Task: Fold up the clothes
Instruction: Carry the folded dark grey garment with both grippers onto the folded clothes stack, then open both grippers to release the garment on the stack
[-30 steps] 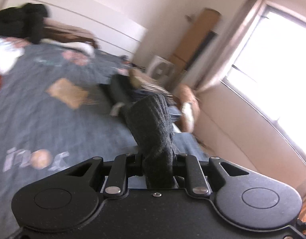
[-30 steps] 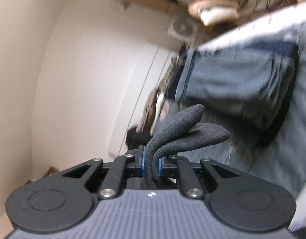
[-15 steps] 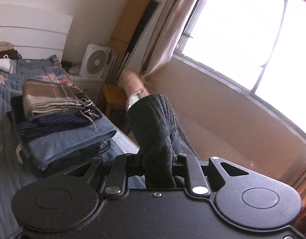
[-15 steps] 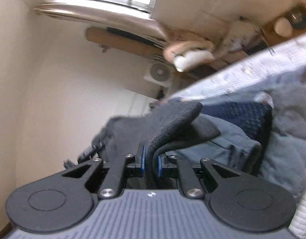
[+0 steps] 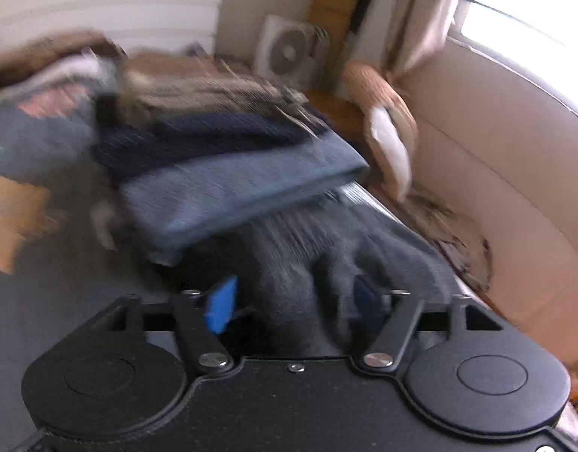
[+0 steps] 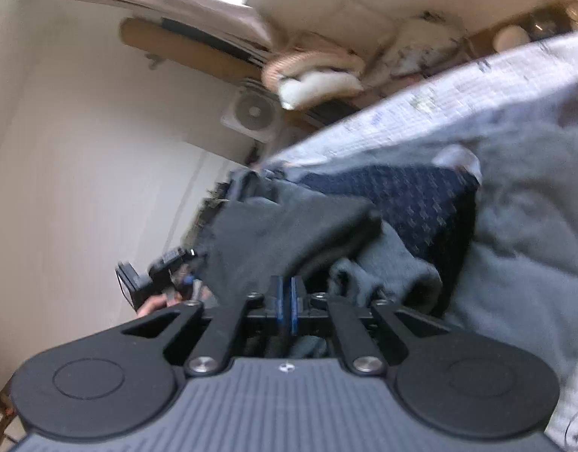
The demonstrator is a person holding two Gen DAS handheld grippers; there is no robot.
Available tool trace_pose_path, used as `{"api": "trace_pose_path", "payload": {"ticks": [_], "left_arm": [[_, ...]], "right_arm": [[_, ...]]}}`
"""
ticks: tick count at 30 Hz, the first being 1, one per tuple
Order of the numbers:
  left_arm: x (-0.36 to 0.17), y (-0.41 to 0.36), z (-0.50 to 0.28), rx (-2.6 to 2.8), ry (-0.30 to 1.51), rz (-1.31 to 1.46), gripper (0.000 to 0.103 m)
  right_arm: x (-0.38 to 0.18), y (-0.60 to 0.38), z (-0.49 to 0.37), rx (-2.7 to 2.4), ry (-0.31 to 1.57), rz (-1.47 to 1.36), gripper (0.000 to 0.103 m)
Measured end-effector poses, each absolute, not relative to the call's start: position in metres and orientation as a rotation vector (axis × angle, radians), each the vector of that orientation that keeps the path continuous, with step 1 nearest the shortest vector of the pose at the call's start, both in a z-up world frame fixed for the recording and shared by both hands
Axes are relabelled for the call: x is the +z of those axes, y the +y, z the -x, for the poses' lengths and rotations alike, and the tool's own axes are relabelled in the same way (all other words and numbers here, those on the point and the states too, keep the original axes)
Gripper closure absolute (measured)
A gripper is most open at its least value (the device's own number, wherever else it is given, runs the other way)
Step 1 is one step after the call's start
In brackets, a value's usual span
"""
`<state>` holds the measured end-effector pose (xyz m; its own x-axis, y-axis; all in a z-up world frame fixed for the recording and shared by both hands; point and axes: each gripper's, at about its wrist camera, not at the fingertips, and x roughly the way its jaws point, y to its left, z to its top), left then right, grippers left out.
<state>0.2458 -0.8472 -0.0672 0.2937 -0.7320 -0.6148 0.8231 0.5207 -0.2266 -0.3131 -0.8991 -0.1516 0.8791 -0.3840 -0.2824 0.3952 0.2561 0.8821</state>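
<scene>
Placing step: dark knit (image 5: 311, 260), lower centre beside the stack (image 5: 228, 173) on the bed. Left gripper (image 5: 294, 299) fingers just opened, knit between, released; right gripper (image 6: 287, 305) clenched on its edge. Next: release right, withdraw.

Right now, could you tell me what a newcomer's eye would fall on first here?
The dark knit garment in the foreground, lying between the left hand-held gripper's just-opened jaws, with the right hand-held gripper shut on its other end. Just behind it, a stack of folded clothes on the bed.

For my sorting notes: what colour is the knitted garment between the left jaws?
Dark charcoal grey knitted garment, clearest in the left wrist view.
</scene>
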Motion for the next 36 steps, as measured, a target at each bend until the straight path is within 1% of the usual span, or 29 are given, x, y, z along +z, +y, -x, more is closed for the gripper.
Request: {"api": "trace_pose_path", "payload": {"ticks": [1,2,4,6,8,9,10,12,13,16,22,29,36], "left_arm": [[-0.062,-0.833,-0.247,-1.025,0.73,-0.13,0.028],[-0.059,-0.817,-0.247,-1.011,0.745,-0.099,0.026],[-0.052,-0.784,-0.238,-1.006,0.756,-0.045,0.026],[-0.041,-0.755,-0.213,-1.04,0.757,-0.013,0.026],[-0.036,-0.724,-0.182,-1.061,0.766,0.027,0.025],[-0.035,-0.71,-0.167,-1.066,0.774,0.05,0.025],[-0.034,-0.696,-0.151,-1.07,0.781,0.072,0.025],[-0.031,-0.67,-0.118,-1.076,0.788,0.11,0.025],[-0.029,-0.658,-0.102,-1.072,0.789,0.125,0.025],[-0.024,-0.624,-0.053,-1.041,0.784,0.169,0.025],[0.0,-0.576,0.039,-1.006,0.716,0.215,0.025],[0.014,-0.557,0.123,-0.993,0.655,0.13,0.025],[0.022,-0.559,0.175,-0.976,0.541,-0.054,0.025]], "right_arm": [[-0.148,-0.899,0.316,-0.532,0.009,-1.191,0.097],[-0.144,-0.9,0.318,-0.536,0.007,-1.183,0.097],[-0.138,-0.901,0.321,-0.531,0.018,-1.182,0.097],[-0.133,-0.902,0.321,-0.518,0.054,-1.187,0.097],[-0.126,-0.902,0.318,-0.512,0.094,-1.165,0.094],[-0.123,-0.901,0.317,-0.511,0.108,-1.15,0.088],[-0.119,-0.901,0.315,-0.51,0.121,-1.135,0.078],[-0.111,-0.9,0.311,-0.491,0.145,-1.118,0.063],[-0.105,-0.9,0.309,-0.473,0.159,-1.101,0.061],[-0.086,-0.895,0.3,-0.444,0.227,-0.997,0.058],[-0.059,-0.89,0.295,-0.379,0.331,-0.866,0.056],[-0.036,-0.873,0.321,-0.358,0.359,-0.801,0.055],[-0.005,-0.865,0.348,-0.383,0.424,-0.64,0.052]]}}
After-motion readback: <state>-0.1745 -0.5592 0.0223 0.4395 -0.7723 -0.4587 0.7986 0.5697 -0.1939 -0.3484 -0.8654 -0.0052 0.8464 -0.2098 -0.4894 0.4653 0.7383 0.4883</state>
